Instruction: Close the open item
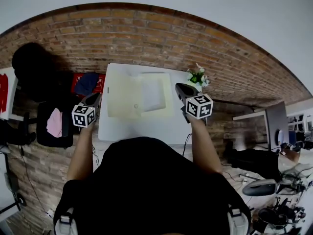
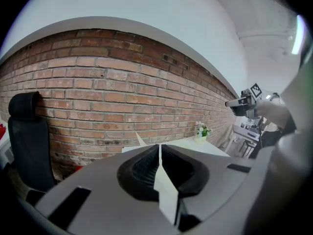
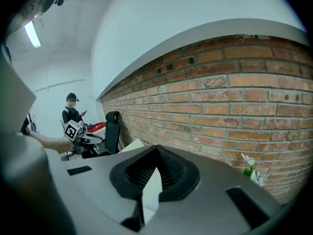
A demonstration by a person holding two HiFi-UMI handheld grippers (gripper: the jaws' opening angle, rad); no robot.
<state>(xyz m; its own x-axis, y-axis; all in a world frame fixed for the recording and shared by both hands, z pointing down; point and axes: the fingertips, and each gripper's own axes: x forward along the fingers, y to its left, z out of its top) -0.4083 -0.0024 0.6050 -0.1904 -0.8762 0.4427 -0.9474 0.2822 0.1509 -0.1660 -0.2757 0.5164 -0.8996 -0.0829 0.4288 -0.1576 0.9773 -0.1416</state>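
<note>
A pale yellow folder [image 1: 128, 101] lies open and flat on the white table [image 1: 142, 127], with a white sheet [image 1: 152, 94] on its right half. My left gripper [image 1: 96, 98] hovers at the table's left edge, level with the folder, and is shut with nothing in it. My right gripper [image 1: 179, 87] hangs beside the folder's right edge, also shut and empty. In the left gripper view the jaws meet at my left gripper [image 2: 159, 150], with a raised folder corner [image 2: 140, 140] just beyond. In the right gripper view my right gripper [image 3: 156, 150] shows its jaws closed together.
A small potted plant [image 1: 197, 76] stands at the table's far right corner against the brick wall [image 1: 146, 38]. A black chair [image 1: 54, 124] with a pink cloth sits left of the table, and a red box [image 1: 88, 84] lies behind it. A person [image 3: 72, 112] stands far off.
</note>
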